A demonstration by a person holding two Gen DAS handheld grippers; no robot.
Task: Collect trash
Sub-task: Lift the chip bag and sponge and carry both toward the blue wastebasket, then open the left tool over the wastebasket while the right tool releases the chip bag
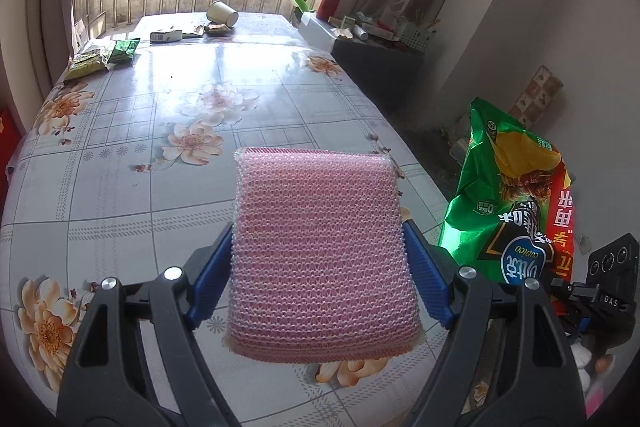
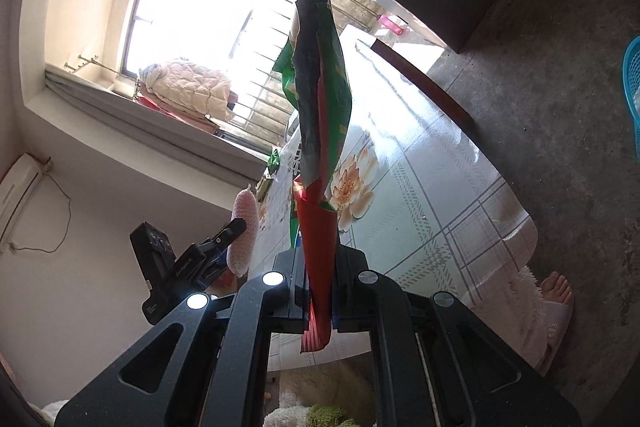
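Note:
A pink mesh scouring sponge (image 1: 320, 247) sits between the blue pads of my left gripper (image 1: 318, 229), which is shut on its two sides above the floral table (image 1: 120, 147). In the right wrist view the same sponge (image 2: 244, 227) shows edge-on at the left. My right gripper (image 2: 320, 291) is shut on the red bottom edge of a large green chip bag (image 2: 320, 87), which stands up in front of the camera, lifted off the table (image 2: 440, 187). That bag (image 1: 508, 195) hangs beside the table's right edge in the left wrist view.
At the table's far end lie a tipped paper cup (image 1: 222, 13), a small box (image 1: 166, 35) and green packets (image 1: 100, 57). A dark cabinet (image 1: 380, 59) with clutter stands to the right. A blue basket (image 2: 632, 87) and a person's slippered foot (image 2: 556, 303) are on the floor.

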